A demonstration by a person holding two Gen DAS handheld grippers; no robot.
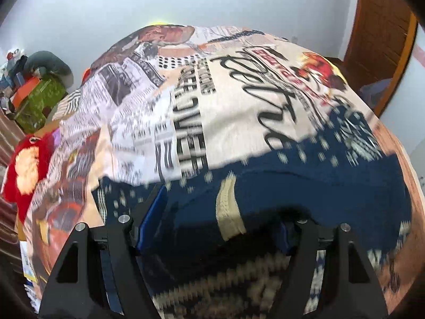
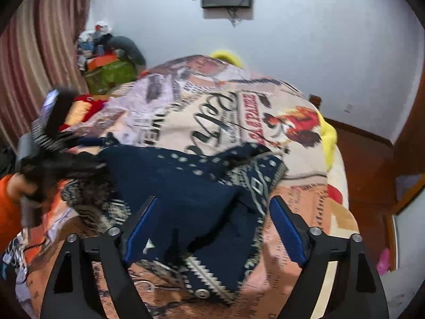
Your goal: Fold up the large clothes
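A navy knitted sweater (image 2: 180, 183) with cream patterned bands lies crumpled on a bed spread with a printed newspaper-style cover (image 2: 212, 111). My right gripper (image 2: 212, 226) hangs open just above the sweater's near part, its blue pads (image 2: 140, 226) wide apart and empty. My left gripper (image 1: 220, 218) is open too, low over the same sweater (image 1: 305, 186), and folds of cloth bulge up between its fingers and hide the right pad. The left gripper also shows in the right wrist view (image 2: 50, 130), at the sweater's left edge, held by a person in orange.
A red plush toy (image 1: 26, 164) lies at the bed's left edge. A green box with piled things (image 2: 111, 71) stands by the striped curtain (image 2: 32, 53). A yellow plush (image 2: 328, 138) lies on the bed's right. A wooden door (image 1: 382, 26) and white wall are behind.
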